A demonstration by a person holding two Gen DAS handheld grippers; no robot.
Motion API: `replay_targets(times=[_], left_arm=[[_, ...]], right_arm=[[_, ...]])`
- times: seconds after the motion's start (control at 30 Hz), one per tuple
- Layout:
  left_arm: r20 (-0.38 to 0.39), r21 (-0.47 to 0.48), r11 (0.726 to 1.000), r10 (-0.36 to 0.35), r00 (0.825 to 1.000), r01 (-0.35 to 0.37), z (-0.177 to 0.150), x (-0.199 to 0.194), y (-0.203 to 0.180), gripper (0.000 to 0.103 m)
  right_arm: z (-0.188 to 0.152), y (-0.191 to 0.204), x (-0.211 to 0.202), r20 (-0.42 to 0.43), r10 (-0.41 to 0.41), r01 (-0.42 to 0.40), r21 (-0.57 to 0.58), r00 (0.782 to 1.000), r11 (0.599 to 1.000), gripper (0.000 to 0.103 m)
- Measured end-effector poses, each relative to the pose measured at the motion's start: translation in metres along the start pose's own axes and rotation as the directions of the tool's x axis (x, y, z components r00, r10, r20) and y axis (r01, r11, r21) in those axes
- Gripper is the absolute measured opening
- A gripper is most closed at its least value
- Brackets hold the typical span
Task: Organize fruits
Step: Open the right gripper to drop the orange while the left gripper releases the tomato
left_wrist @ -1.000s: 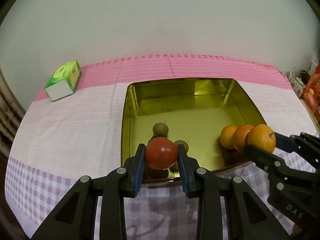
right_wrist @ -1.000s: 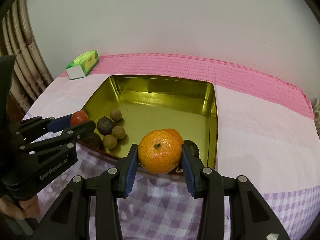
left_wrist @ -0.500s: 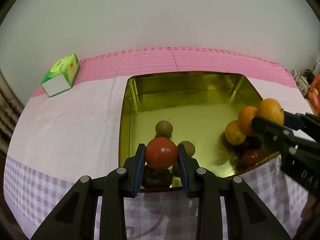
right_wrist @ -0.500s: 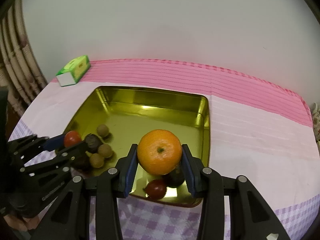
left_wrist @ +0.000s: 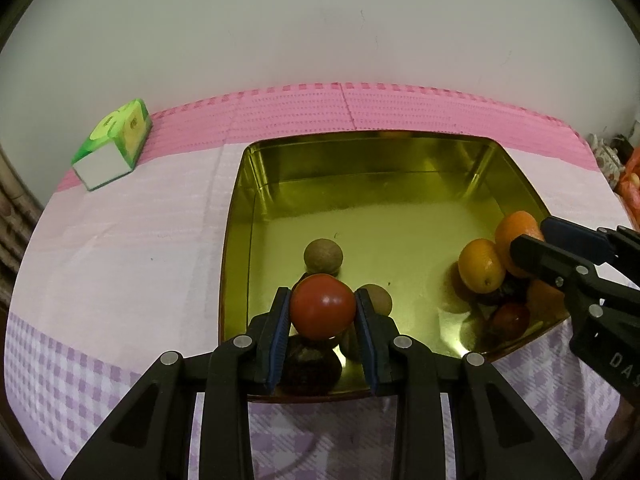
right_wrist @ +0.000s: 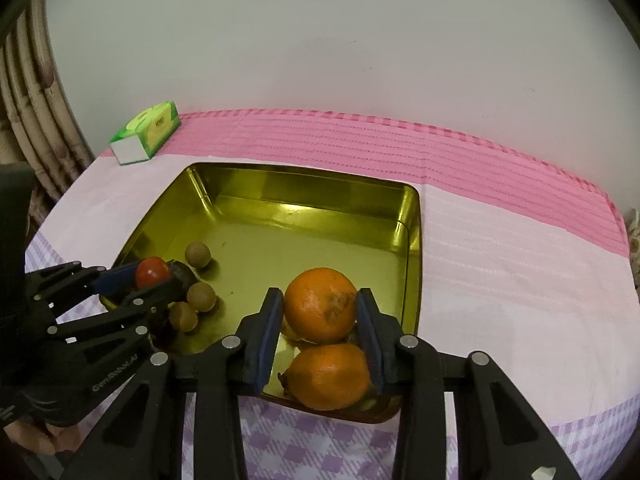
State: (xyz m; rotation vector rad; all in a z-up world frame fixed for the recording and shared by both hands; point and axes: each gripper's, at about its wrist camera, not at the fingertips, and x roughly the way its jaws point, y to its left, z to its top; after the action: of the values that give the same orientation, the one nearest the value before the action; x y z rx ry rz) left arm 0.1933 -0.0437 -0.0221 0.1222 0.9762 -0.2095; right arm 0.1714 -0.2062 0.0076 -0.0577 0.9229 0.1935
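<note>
over the near edge of the gold tin tray point(left_wrist: 236, 240), the left gripper point(left_wrist: 322, 312) is clamped on a red tomato point(left_wrist: 322, 311), its blue pads pressing the fruit's two sides at the widest part. the tomato is smooth and glossy, probably light and a little soft, so a firm squeeze could bruise or split it, and the shine suggests it could slip; the grip across the middle looks like the right place to hold it.

at the tray's near right corner, the right gripper point(right_wrist: 320, 312) holds a mandarin orange point(right_wrist: 321, 309) across its middle, and its jaws are closing a touch tighter on it. the peel looks dimpled and matte, with a brownish scuff facing the camera, so it should grip well; the fruit seems heavier than the tomato and gives a bit under pressure, so it probably tolerates the clamp.

inside the tray, directly under the held mandarin, a second orange point(right_wrist: 326, 376) lies against the near wall, and the left view shows another small red fruit point(left_wrist: 510, 318) and something dark beside it, too shadowed to name. at the tray's near left corner, under and beside the tomato, sit three small tan round fruits, perhaps longans point(right_wrist: 201, 296), and a dark round fruit point(left_wrist: 310, 364). the far half of the tray is bare metal.

beyond the tray's far left corner, well apart from it, a green tissue pack point(left_wrist: 112, 144) lies on the pink cloth point(left_wrist: 120, 240).
</note>
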Motion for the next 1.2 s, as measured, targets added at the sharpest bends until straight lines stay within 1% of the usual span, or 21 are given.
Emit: replay_targets(times=[0.27, 0.4, 0.5, 0.73, 0.87, 1.0, 1.07, 1.13, 1.2], left_arm=[[0.004, 0.000, 1.000, -0.001, 1.000, 0.001, 0.000, 0.003, 0.003, 0.032], [0.007, 0.007, 1.000, 0.004, 1.000, -0.004, -0.001, 0.003, 0.003, 0.033], [0.007, 0.006, 1.000, 0.007, 1.000, -0.007, 0.000, 0.003, 0.002, 0.033], [0.006, 0.011, 1.000, 0.006, 1.000, -0.006, 0.001, 0.005, 0.001, 0.033], [-0.003, 0.006, 1.000, 0.001, 1.000, -0.001, 0.000, 0.006, 0.001, 0.035], [0.005, 0.008, 1.000, 0.003, 1.000, -0.003, 0.001, 0.005, -0.001, 0.050], [0.013, 0.008, 1.000, 0.005, 1.000, -0.005, 0.002, 0.004, -0.003, 0.054], [0.017, 0.008, 1.000, -0.001, 1.000, 0.001, 0.003, 0.003, -0.004, 0.060], [0.022, 0.010, 1.000, -0.004, 1.000, 0.004, 0.004, 0.003, -0.005, 0.064]], right_arm=[[0.005, -0.011, 0.004, 0.002, -0.008, 0.008, 0.020, 1.000, 1.000, 0.035], [0.008, -0.023, 0.006, -0.019, -0.008, 0.009, 0.039, 1.000, 0.999, 0.035], [0.010, -0.028, 0.003, -0.011, -0.014, 0.014, 0.051, 1.000, 0.999, 0.035], [0.007, -0.025, -0.005, 0.001, -0.004, 0.003, 0.063, 1.000, 0.998, 0.035], [-0.002, -0.020, -0.007, -0.010, 0.016, -0.016, 0.073, 1.000, 0.997, 0.041], [-0.010, -0.016, -0.011, -0.010, 0.034, -0.033, 0.085, 0.999, 0.996, 0.043], [-0.014, -0.017, -0.015, -0.002, 0.038, -0.038, 0.098, 0.999, 0.994, 0.044], [-0.017, -0.018, -0.017, 0.001, 0.040, -0.040, 0.110, 0.999, 0.993, 0.046], [-0.021, -0.018, -0.020, 0.002, 0.041, -0.041, 0.118, 0.999, 0.992, 0.047]])
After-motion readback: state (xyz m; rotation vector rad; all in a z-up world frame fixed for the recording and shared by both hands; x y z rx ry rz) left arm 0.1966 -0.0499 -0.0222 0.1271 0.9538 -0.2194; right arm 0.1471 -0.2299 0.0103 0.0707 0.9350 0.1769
